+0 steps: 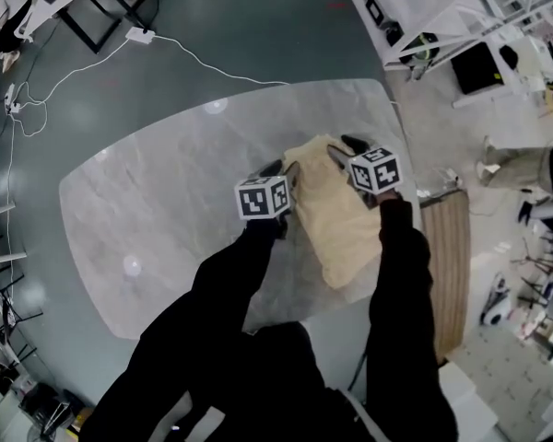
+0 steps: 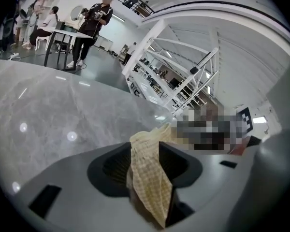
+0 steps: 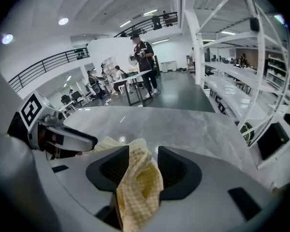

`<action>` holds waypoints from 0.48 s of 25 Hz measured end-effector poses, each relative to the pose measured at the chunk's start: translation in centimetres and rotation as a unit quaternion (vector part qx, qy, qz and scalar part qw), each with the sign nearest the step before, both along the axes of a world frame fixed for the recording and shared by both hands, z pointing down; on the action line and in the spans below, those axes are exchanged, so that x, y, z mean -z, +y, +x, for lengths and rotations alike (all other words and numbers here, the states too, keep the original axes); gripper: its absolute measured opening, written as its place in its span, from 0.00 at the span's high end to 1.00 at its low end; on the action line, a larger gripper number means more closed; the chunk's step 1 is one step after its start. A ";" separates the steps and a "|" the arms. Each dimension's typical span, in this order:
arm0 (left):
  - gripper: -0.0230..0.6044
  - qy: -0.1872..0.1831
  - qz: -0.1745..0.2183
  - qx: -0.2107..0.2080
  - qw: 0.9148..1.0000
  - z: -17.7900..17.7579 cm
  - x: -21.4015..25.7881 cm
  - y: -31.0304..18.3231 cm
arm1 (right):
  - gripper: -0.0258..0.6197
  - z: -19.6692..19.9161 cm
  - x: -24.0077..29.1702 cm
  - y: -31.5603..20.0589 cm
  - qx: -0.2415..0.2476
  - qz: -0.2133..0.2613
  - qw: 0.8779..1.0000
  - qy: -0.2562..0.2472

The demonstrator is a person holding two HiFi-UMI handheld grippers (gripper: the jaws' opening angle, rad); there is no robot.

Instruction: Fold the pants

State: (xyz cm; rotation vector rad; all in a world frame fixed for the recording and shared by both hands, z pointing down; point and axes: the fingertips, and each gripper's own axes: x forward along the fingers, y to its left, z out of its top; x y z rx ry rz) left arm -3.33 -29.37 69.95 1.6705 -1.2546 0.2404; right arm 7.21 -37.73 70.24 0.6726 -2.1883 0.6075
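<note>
- The pants (image 1: 336, 219) — pale yellow and finely checked — are seen on the grey marbled table (image 1: 157, 201), right of its middle, laid as a narrow oblong running from far to near.
- From that shape it is judged that the legs have already been laid one over the other lengthwise. No separate legs can be made out, though the layers cannot be counted from above.
- The left tongs (image 2: 145, 151) are held at the far left edge of the cloth, pointing downward. Their jaws stand apart, with a bunched strip of the pants lying between them and not visibly pinched.
- The right tongs (image 3: 142, 153) are held at the far right corner, the width of the pants away from the left ones. Their jaws are likewise apart, and a crumpled fold of cloth sits loosely in the gap.
- The far end is therefore judged to be loosely kept, not firmly gripped; the cloth there is rumpled and not flat.
- The near end lies untouched close to the table's near right edge.
- What is left, by judgement: the far end is to be smoothed down, and since the oblong is long, at least one crosswise fold — far end onto near end — seems to be wanted before the task can be called done.
</note>
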 end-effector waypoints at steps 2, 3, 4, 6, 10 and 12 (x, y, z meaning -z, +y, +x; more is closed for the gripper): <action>0.70 -0.002 -0.002 -0.001 1.000 0.0 -0.6 -0.4 | 0.70 -0.6 -0.7 -0.4 0.027 -0.011 1.000 0.008; 0.70 -0.001 -0.002 -0.001 1.000 0.1 -0.8 -0.6 | 0.70 -0.9 -0.9 -0.5 0.039 -0.016 0.999 0.011; 0.70 0.002 -0.004 0.000 1.000 0.2 -1.3 -0.7 | 0.70 -1.0 -1.2 -0.6 0.048 -0.019 0.999 0.012; 0.70 0.009 -0.008 -0.004 1.000 0.5 -2.0 -1.0 | 0.70 -1.1 -1.8 -0.8 0.061 -0.027 0.998 0.012; 0.70 0.005 -0.018 -0.023 1.000 0.2 -2.3 -1.7 | 0.70 -1.9 -2.7 -0.3 0.094 -0.056 0.994 0.016; 0.71 0.004 -0.026 -0.028 0.999 -0.1 -2.6 -1.7 | 0.70 -2.2 -3.6 -0.4 0.106 -0.062 0.992 0.034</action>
